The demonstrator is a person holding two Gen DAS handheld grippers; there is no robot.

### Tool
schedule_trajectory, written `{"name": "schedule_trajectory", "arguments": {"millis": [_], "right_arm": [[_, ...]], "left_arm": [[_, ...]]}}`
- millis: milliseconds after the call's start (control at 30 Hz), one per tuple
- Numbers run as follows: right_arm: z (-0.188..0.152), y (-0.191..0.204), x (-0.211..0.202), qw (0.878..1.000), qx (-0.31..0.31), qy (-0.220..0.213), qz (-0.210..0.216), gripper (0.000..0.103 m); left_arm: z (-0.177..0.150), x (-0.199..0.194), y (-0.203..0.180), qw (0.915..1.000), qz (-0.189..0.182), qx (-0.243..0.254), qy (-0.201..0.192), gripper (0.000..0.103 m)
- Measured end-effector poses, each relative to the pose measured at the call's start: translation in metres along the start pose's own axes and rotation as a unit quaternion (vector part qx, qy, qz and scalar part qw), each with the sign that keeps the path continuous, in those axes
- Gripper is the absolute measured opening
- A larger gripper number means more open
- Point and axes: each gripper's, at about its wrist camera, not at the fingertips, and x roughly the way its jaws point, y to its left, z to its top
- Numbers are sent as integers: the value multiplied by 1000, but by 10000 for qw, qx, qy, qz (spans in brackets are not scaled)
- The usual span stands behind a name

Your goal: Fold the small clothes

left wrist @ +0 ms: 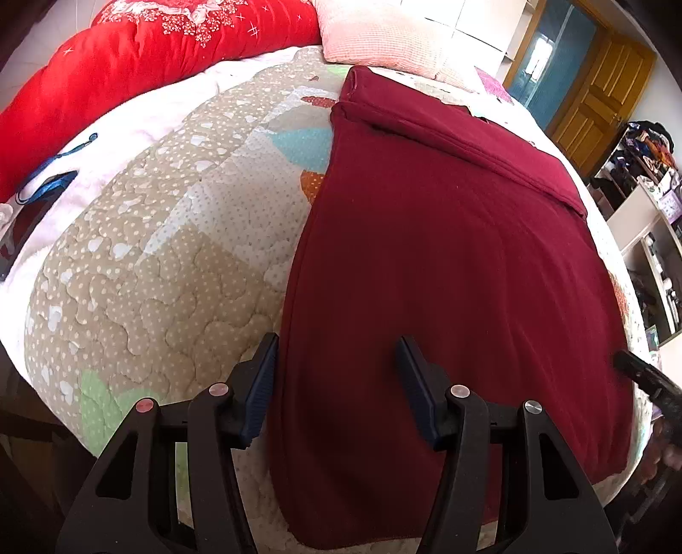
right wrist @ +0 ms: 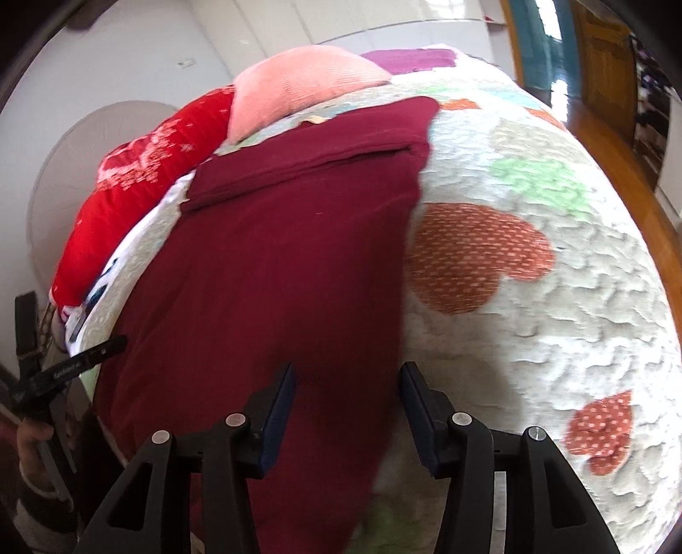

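A dark red garment [left wrist: 447, 255] lies flat on the quilted bedspread [left wrist: 149, 255], with a folded band across its far end. My left gripper [left wrist: 339, 375] hovers open over the garment's near left edge; the left finger is over the quilt and the right finger over the cloth. In the right wrist view the same garment [right wrist: 264, 264] fills the left half. My right gripper [right wrist: 347, 388] stands open over its near right edge, with nothing pinched. Each view catches the other gripper at its side: the right gripper's tip [left wrist: 639, 375] and the left gripper [right wrist: 64, 366].
A red padded quilt [left wrist: 149, 55] and a pink pillow [left wrist: 383, 38] lie at the bed's far end. A dark phone with a blue lanyard [left wrist: 38, 196] rests at the far left. A wooden door [left wrist: 596, 98] and cluttered shelves [left wrist: 652, 238] stand right of the bed.
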Motion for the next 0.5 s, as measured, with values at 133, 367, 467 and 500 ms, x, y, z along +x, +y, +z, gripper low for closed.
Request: {"name": "schedule_trajectory", "arguments": {"millis": [133, 367, 467, 500], "right_arm": [[-3, 4, -4, 9990, -277, -172, -292, 10], [0, 2, -10, 9973, -428, -178, -566, 9], [-3, 0, -9, 9981, -252, -145, -547, 9], [-4, -3, -13, 9989, -110, -169, -421, 12]], "left_arm": [[-6, -4, 0, 10000, -7, 63, 60, 56], [-19, -9, 10, 9995, -244, -131, 169, 60], [-25, -14, 10, 9994, -265, -51, 234, 60], [-27, -16, 11, 9993, -287, -43, 253, 60]]}}
